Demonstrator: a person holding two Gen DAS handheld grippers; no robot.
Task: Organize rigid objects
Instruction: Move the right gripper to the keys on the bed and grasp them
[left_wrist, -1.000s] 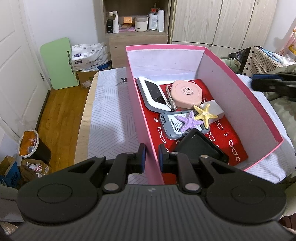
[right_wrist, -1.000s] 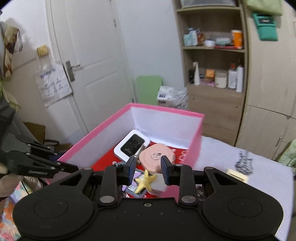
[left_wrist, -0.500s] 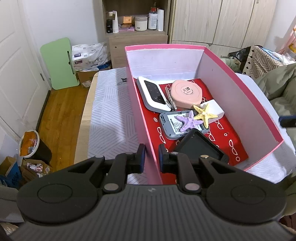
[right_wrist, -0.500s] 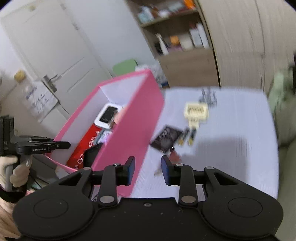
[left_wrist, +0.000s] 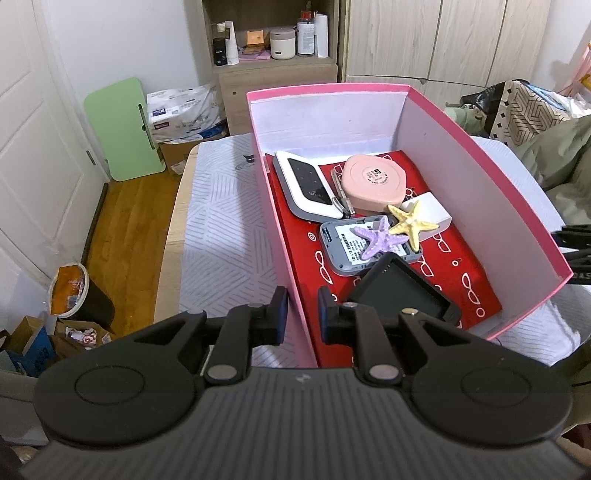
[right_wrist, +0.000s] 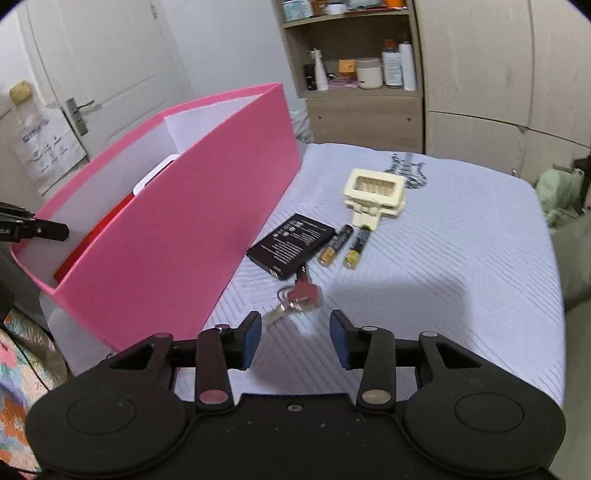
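On the left, the left gripper (left_wrist: 300, 308) pinches the tall pink cardboard box's (left_wrist: 291, 266) near wall. To its right, the right gripper's (right_wrist: 294, 336) jaws have just been opening, empty, above the red-tagged metal keys (right_wrist: 301, 295) lying on the white bedspread (right_wrist: 443, 258): light, stiff, slippery; best gripped at the tag.

A home bedroom is shown. A bed (right_wrist: 461, 236) with a white patterned cover is seen, and wooden floor (left_wrist: 125, 229) lies beside it. Beyond the bed, wood-grain wardrobe doors (right_wrist: 498, 74) are set next to an open shelf (left_wrist: 273, 40) of bottles and jars. A white panelled door (right_wrist: 92, 74) with a lever handle is seen left of the shelf, and a bin (left_wrist: 74, 291) stands on the floor by the bed.
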